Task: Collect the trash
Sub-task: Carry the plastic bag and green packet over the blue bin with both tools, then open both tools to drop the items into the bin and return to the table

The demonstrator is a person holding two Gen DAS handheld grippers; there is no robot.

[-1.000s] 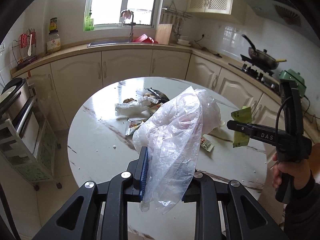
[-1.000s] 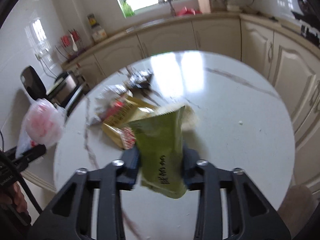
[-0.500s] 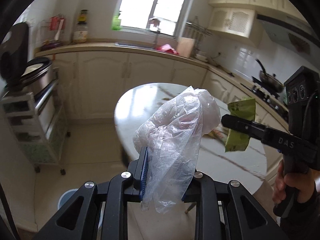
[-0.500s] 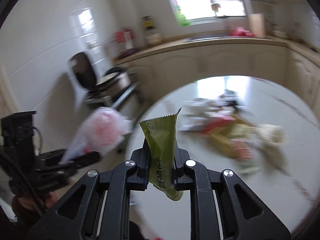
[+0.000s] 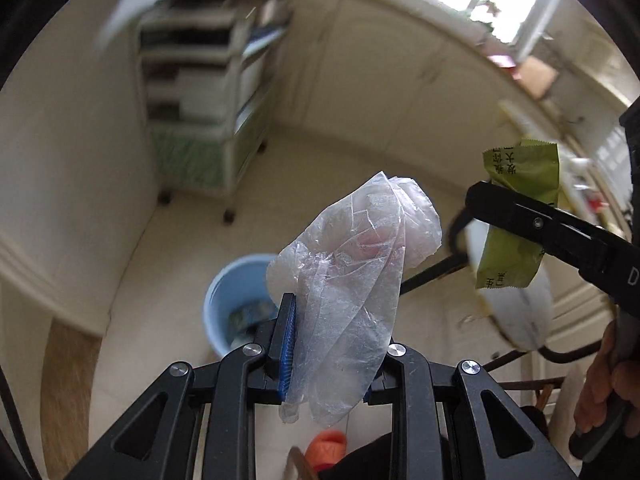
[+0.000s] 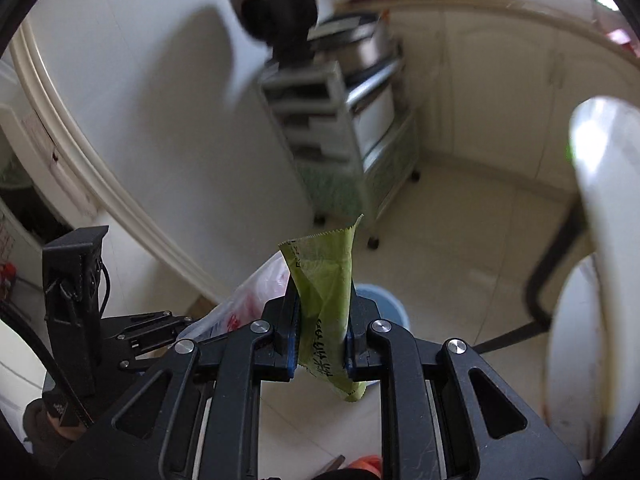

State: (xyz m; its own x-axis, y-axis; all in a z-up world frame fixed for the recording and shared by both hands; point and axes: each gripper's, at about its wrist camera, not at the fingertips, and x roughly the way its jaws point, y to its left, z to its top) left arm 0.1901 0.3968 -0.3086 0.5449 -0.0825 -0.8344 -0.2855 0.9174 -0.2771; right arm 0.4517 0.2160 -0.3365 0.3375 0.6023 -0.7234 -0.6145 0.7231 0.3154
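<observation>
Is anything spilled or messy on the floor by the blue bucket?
Nothing looks spilled. The left claw pinches a crumpled clear bag, the right claw a green wrapper, both above the blue bucket, which already holds some trash.

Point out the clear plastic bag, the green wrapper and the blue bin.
clear plastic bag [image 5: 352, 280], left wrist view, crumpled middle above the fingers.
green wrapper [image 6: 326, 280], right wrist view, creased middle between the fingers.
blue bin [image 5: 224, 292], left wrist view, left rim.

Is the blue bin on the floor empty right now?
No. In the left wrist view the blue bin already holds some trash at its bottom, seen just behind the clear plastic bag held in the left gripper.
</observation>
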